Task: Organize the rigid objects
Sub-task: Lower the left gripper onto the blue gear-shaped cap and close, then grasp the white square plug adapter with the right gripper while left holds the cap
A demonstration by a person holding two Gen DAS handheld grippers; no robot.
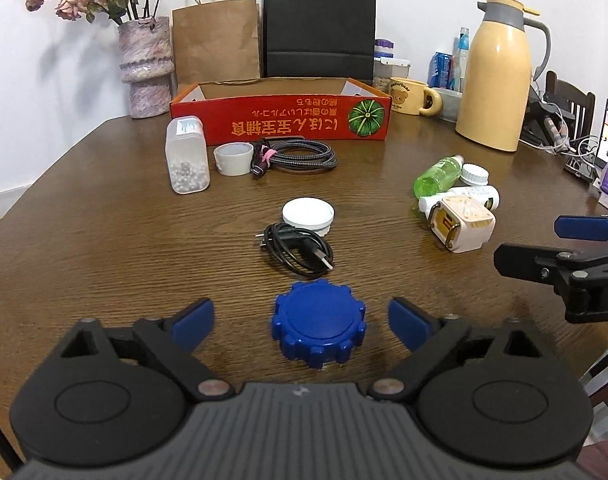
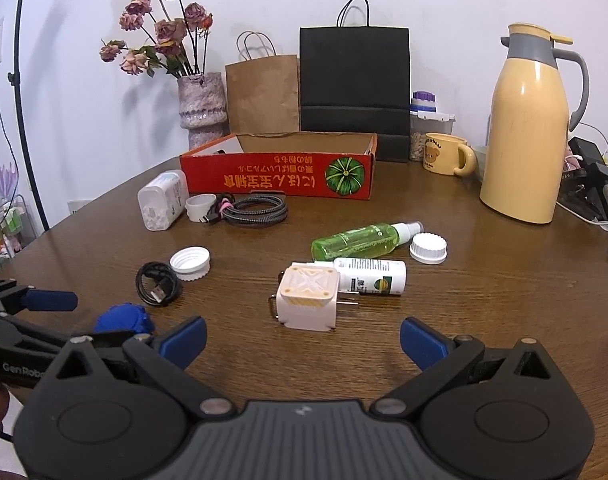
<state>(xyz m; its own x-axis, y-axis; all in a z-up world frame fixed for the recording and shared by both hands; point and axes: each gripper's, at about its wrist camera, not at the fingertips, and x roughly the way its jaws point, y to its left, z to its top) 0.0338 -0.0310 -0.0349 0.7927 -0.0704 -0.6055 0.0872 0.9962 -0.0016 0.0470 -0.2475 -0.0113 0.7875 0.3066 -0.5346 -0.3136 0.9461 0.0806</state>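
Observation:
My left gripper is open, its blue pads on either side of a blue ridged lid on the table, not touching it. My right gripper is open and empty, just short of a white plug charger. Beyond the charger lie a green spray bottle, a white bottle and a white cap. A white lid and a black coiled cable lie mid-table. A red cardboard box, open on top, stands at the back.
A clear jar of beads, a small white cup and a braided cable lie before the box. A vase, paper bags, a mug and a yellow thermos line the back.

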